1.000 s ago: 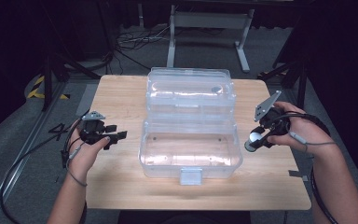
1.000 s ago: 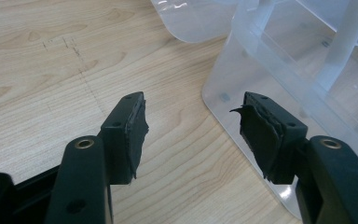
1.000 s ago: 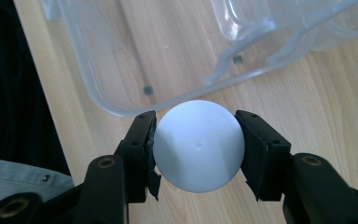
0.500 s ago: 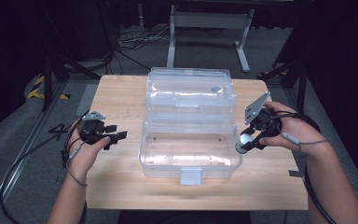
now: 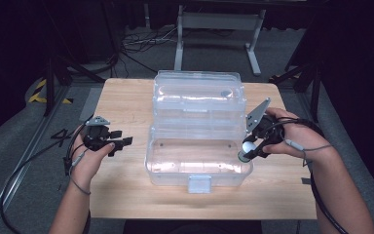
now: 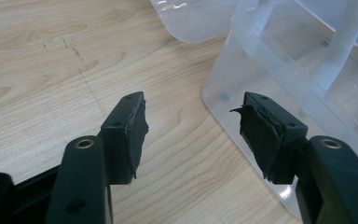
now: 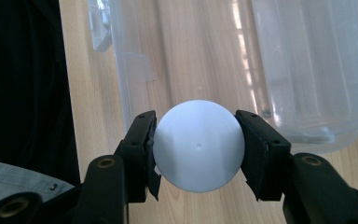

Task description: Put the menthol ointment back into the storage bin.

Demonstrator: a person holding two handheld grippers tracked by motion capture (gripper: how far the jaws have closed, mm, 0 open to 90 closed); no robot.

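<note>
Right tongs (image 7: 198, 140): closed on the white ball (image 7: 199, 145), one pad on each side at the widest part; grip looks centred and firm.
White ball: between the right tongs, seen in the high view (image 5: 248, 147) just at the right wall of the clear box (image 5: 198, 163), not yet inside.
Left tongs (image 6: 191, 133): wide open, nothing between the pads; resting low over the counter (image 6: 42, 60), with a corner of the clear box just beside the right pad.
Clear box: open, lid (image 5: 199, 97) folded back on the far side; bottom looks bare; front latch (image 5: 199, 184) hanging toward the person.
Step in hand, as judged: carrying the ball over the box wall to put it inside.
How to do well: first lift enough that ball and pads pass above the rim without knocking it; then move inward, away from the wall beside the right tongs.
Lowering: bring the ball near to the floor of the box before opening, because a round ball dropped from high will bounce and roll.
Release: open slowly and evenly, then withdraw straight up, so that no pad pushes the ball sideways.
Left tongs, advice: may press on the near corner of the box to stop it from sliding, since the box looks light.
Risk: touching the wall with the ball could shift it in the grip.
</note>
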